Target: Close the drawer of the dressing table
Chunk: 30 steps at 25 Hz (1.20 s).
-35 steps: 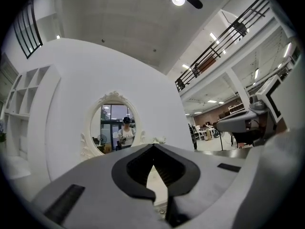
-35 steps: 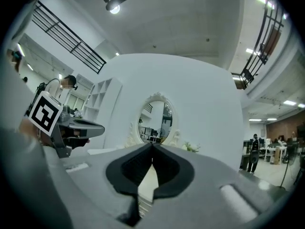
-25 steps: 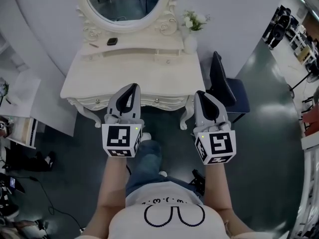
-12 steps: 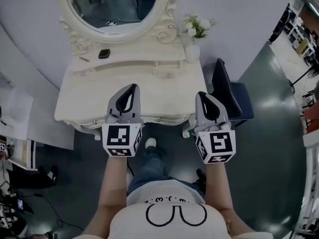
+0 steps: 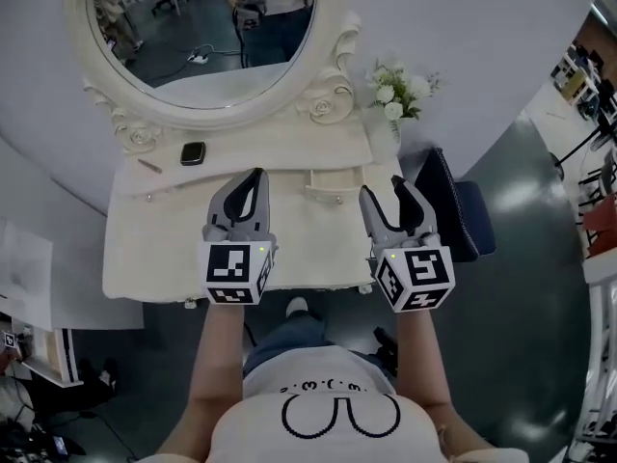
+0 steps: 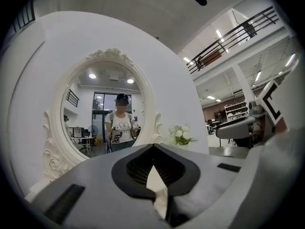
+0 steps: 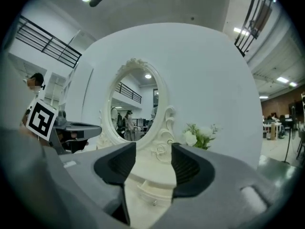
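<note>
The cream dressing table [image 5: 154, 249] stands under both grippers. A small drawer [image 5: 335, 185] on its raised back tier sticks out a little; in the right gripper view the drawer [image 7: 153, 192] and its knob show low between the jaws. My right gripper [image 5: 383, 191] hovers over the tabletop just right of that drawer, apart from it. Its jaws have just been opening and stand open with nothing between them [image 7: 153, 149]. My left gripper [image 5: 256, 176] is over the tabletop left of the drawer, its jaws shut on nothing [image 6: 153, 148].
An oval mirror [image 5: 207, 37] rises at the table's back. A small black object [image 5: 194, 152] and a thin stick [image 5: 149, 165] lie at the back left. A vase of white flowers [image 5: 400, 95] stands back right. A dark blue chair [image 5: 453, 215] is at the table's right.
The table has come nearer: both grippers, earlier at its front edge, are now over the tabletop near the back tier. The right gripper's jaws have spread apart.
</note>
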Available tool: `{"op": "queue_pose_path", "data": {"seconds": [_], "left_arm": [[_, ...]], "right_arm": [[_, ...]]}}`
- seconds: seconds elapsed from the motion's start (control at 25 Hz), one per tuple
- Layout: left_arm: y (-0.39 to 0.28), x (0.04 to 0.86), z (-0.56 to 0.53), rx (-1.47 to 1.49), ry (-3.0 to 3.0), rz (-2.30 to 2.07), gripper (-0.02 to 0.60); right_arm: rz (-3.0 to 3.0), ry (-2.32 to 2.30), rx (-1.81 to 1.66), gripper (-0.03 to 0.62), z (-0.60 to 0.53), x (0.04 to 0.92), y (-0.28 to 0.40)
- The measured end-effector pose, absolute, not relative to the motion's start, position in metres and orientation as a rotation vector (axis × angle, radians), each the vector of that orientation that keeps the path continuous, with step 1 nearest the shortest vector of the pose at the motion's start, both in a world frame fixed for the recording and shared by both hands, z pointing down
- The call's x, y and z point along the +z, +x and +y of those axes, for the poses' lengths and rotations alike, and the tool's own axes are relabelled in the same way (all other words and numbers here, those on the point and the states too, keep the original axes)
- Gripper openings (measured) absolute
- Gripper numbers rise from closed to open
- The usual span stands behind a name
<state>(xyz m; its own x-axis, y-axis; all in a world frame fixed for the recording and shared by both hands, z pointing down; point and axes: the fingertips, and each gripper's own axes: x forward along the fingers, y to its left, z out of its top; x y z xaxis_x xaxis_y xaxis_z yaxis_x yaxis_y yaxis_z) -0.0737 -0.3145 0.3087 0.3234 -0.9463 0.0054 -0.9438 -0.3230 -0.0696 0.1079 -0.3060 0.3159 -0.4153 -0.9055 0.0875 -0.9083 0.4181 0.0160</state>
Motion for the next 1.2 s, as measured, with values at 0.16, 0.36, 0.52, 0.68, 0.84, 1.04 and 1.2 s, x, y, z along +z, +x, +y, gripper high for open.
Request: {"op": "queue_pose_path", "data": {"seconds": [0.16, 0.36, 0.52, 0.68, 0.84, 1.04, 1.2], "left_arm": [[-0.091, 0.320, -0.355, -0.089, -2.558, 1.774, -0.002], [-0.102, 0.341, -0.393, -0.112, -2.626, 1.759, -0.002], [-0.104, 0.370, -0.404, -0.144, -2.692, 1.755, -0.002], [-0.107, 0.402, -0.409, -0.182, -2.754, 1.773, -0.002], [-0.112, 0.428, -0.414, -0.221, -2.789, 1.816, -0.002], [-0.111, 0.451, -0.418, -0.272, -2.811, 1.833, -0.002], [-0.110, 0.460, -0.418, -0.293, -2.821, 1.831, -0.002]], "right_arm": [[-2.536, 1.624, 0.155, 0.249, -0.344, 0.338, 0.087], [-2.431, 1.630, 0.215, 0.240, -0.371, 0.371, 0.075], [-2.345, 1.631, 0.289, 0.212, -0.376, 0.410, 0.076], [-2.261, 1.602, 0.374, 0.190, -0.376, 0.455, 0.076], [-2.197, 1.550, 0.460, 0.176, -0.375, 0.497, 0.074], [-2.137, 1.515, 0.575, 0.165, -0.377, 0.549, 0.075], [-2.100, 1.521, 0.649, 0.161, -0.379, 0.577, 0.075]]}}
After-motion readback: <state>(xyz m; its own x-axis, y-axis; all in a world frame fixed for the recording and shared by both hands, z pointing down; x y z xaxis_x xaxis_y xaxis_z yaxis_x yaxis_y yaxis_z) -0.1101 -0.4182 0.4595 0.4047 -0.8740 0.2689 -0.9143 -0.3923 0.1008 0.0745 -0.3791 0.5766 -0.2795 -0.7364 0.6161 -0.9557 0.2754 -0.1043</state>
